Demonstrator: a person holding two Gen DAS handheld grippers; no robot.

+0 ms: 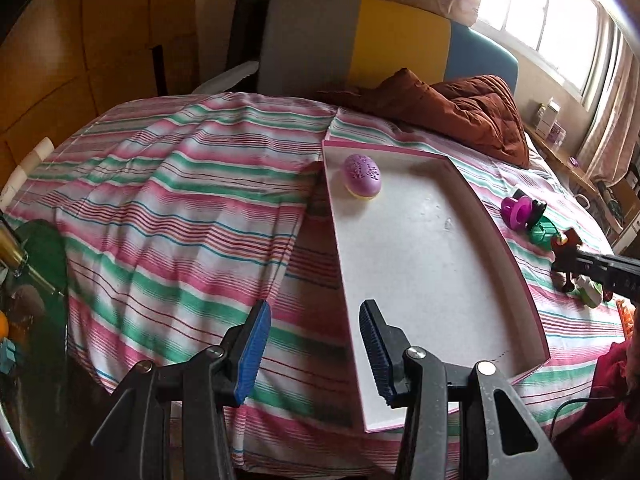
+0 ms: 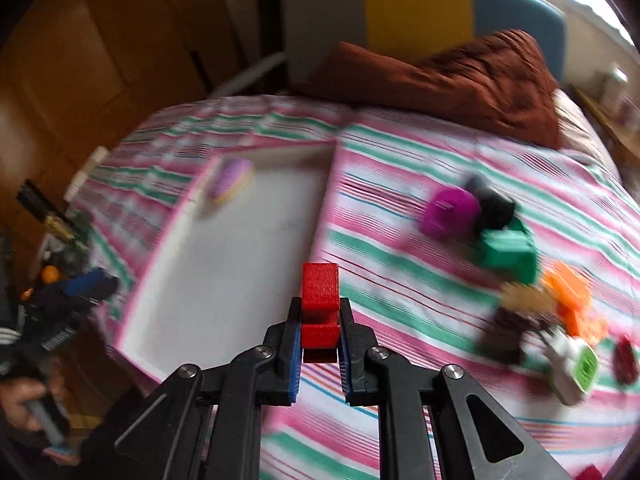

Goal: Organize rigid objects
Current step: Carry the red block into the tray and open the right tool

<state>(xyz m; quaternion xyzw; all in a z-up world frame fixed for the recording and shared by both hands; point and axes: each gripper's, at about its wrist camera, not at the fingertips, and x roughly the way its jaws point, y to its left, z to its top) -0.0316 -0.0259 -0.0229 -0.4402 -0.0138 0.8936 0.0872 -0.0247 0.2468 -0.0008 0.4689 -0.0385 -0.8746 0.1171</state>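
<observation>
A red block (image 2: pixel 319 312) sits clamped between the blue pads of the right gripper (image 2: pixel 320 344), its upper end sticking out past the fingertips, held above the striped bedspread (image 2: pixel 400 280) just beside the right-hand wall of the white tray (image 1: pixel 440 264). That tray, pink along its rim, lies flat on the bedspread and serves as the landmark here: inside it, near its far left corner, rests a purple egg-shaped piece (image 1: pixel 362 176) with a yellowish underside, apart from the walls as far as the left wrist view shows. The left gripper (image 1: pixel 312 344) hangs over the near left edge of the tray with its jaws spread wide and nothing between them, one blue pad over the bedspread and the other over the tray floor. To the right of the tray, on the bedspread, a loose cluster of parts lies well apart from it: a magenta piece (image 2: pixel 450 214) touching a black piece (image 2: pixel 494 204), a green block (image 2: pixel 508 256) just beyond those, then an orange piece (image 2: pixel 572 300), a dark brown piece (image 2: pixel 508 332) and a white-and-green piece (image 2: pixel 572 364); the right wrist view is motion-blurred, so their exact shapes cannot be told. Beyond the far end of the tray a rust-brown quilt (image 1: pixel 460 112) is bunched against a headboard (image 1: pixel 360 44) of grey, yellow and blue panels.
</observation>
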